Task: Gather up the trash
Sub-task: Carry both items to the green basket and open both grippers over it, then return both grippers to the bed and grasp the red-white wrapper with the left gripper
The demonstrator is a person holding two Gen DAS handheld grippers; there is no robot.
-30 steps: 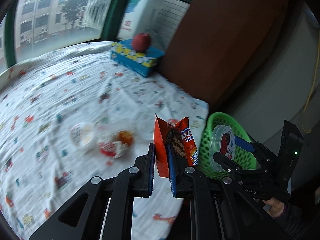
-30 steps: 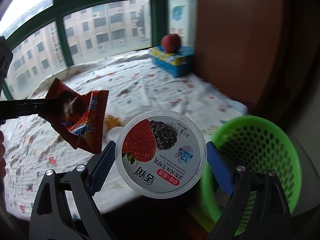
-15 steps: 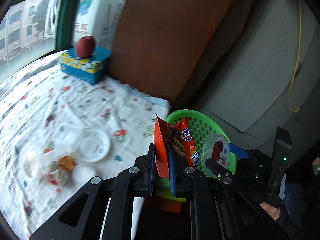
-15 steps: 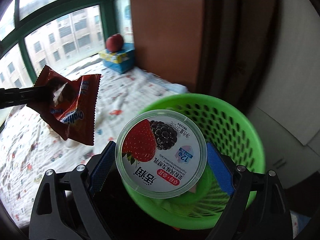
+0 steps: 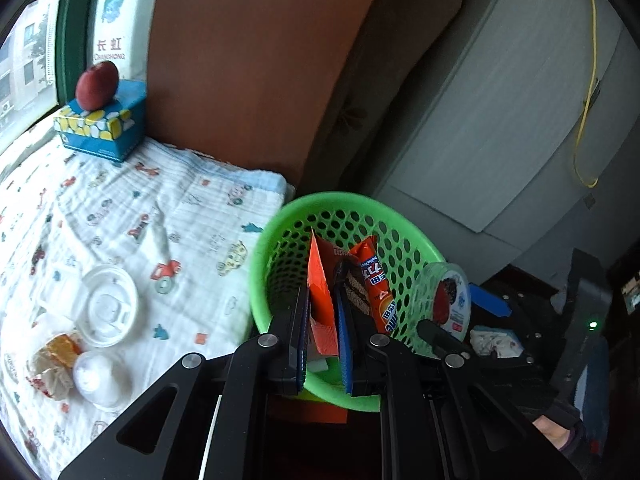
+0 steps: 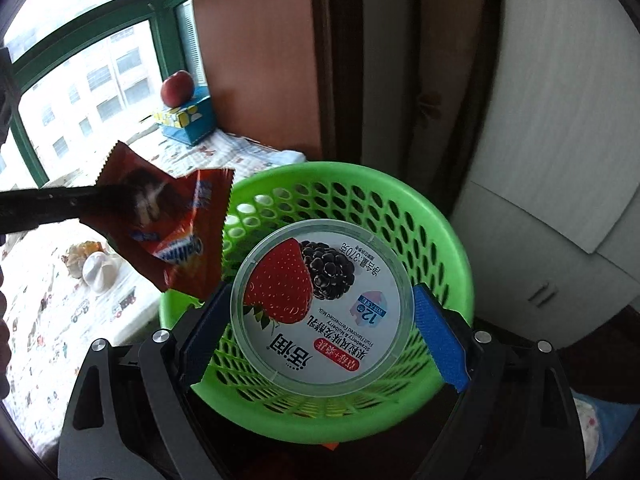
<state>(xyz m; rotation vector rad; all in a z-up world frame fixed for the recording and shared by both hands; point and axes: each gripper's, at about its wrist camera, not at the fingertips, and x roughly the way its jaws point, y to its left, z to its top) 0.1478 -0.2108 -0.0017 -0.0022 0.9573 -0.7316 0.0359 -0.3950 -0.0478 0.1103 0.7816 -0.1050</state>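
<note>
The left wrist view takes in more of the bed, covered by a white sheet printed with small cars, on which lie a clear plastic lid, a white dome-shaped cup and a crumpled wrapper; the right wrist view catches only a corner of that litter but looks straight down into the green basket. The left hand-held gripper is pressed nearly together, pinching an orange snack wrapper with a serrated edge, blue lettering and a chocolate picture; the wrapper hangs above the basket's near rim. The right hand-held gripper is spread wide, its blue pads clamped on a round yoghurt tub held over the basket's opening; the tub's lid shows a strawberry and a blackberry, and in the left view it appears edge-on. At the far end of the bed, a red apple sits on a blue tissue box.
</note>
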